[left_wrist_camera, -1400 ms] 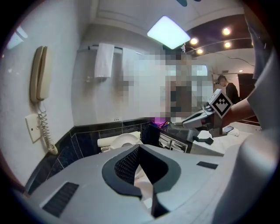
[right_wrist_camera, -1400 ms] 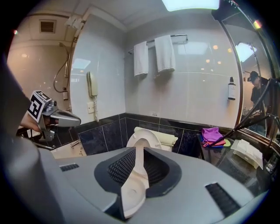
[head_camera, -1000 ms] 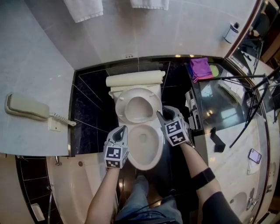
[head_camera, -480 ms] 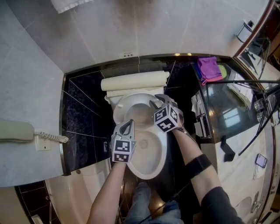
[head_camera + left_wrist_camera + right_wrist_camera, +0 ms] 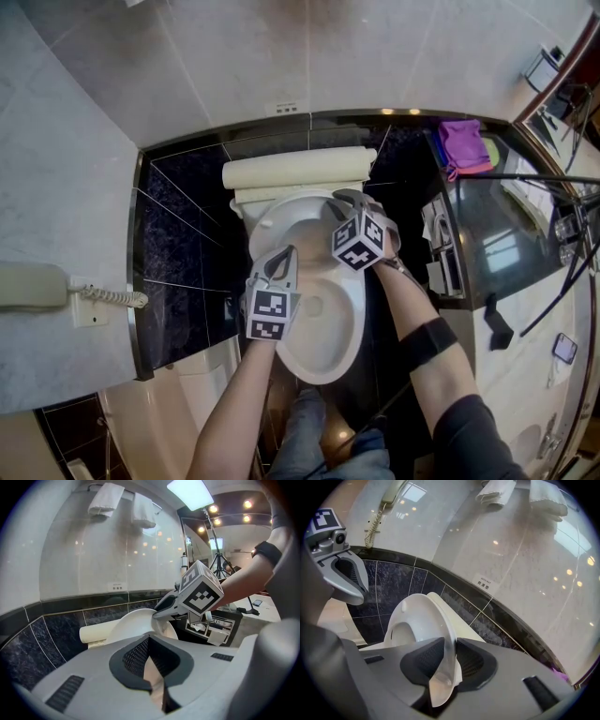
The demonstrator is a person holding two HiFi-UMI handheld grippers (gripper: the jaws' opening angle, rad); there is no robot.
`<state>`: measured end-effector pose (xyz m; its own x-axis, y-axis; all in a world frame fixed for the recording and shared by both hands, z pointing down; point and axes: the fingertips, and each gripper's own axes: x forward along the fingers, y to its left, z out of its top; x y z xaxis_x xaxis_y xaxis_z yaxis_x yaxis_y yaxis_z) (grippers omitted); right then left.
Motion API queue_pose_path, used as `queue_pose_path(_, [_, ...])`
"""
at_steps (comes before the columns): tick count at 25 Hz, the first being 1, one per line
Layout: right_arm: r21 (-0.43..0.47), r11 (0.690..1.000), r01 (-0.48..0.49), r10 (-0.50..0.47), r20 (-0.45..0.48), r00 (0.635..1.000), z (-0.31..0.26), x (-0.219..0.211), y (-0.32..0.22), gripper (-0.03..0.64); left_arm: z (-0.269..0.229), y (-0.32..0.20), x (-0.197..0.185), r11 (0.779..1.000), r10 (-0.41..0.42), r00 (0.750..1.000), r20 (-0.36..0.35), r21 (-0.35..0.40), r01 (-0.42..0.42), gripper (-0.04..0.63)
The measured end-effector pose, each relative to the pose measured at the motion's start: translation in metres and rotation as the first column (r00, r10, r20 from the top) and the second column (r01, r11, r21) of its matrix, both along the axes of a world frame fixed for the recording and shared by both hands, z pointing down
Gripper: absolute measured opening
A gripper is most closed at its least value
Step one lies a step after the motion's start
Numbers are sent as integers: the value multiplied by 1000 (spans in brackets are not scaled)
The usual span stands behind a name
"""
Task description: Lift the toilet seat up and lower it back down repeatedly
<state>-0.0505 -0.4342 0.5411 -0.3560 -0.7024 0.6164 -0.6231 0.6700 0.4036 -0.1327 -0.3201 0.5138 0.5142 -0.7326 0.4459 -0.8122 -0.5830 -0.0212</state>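
The white toilet seat (image 5: 281,220) stands raised against the cream tank (image 5: 295,169), above the open bowl (image 5: 328,352). My right gripper (image 5: 344,200) is at the seat's upper right rim. In the right gripper view the seat's thin edge (image 5: 417,616) runs between my jaws (image 5: 449,663); they have just been closing, and the pads press on it. My left gripper (image 5: 289,251) hovers over the bowl's left side, clear of the seat, its jaws (image 5: 151,667) together with nothing in them. In the left gripper view the seat (image 5: 133,623) shows ahead with the right gripper (image 5: 165,605) on it.
A black tiled ledge (image 5: 183,244) surrounds the toilet. A wall phone (image 5: 37,286) hangs at the left. A purple cloth (image 5: 466,145), a glass counter (image 5: 506,244) and tripod legs are at the right. Towels (image 5: 497,491) hang on the wall. The person's legs are below the bowl.
Both grippers moved away from the bowl's front toward the tank. The right one rolled, reached the raised seat's right rim and closed on it. The seat stayed up.
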Motion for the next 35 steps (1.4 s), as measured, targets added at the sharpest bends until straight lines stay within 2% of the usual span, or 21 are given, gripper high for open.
queue_pose_path(11, [32,999,42,-40,-48,998,-12,0,43,94,16,33,0,998,-29,1000,0,-50,28,-5])
queue_pose_path(23, [61,992,114,-110,-58,992,-16,4,163,86,43,124,13,980,-146,989,-18,-136,142,-5])
queue_pose_path(32, [47,978,202,-197,-102,975,5,7,254,87,63,172,15,965,-225,974,3,-136,223,-5])
queue_pose_path(35, [37,970,240,-233,-132,963,16,7,283,89,66,185,13,957,-259,966,-15,-140,254,-5])
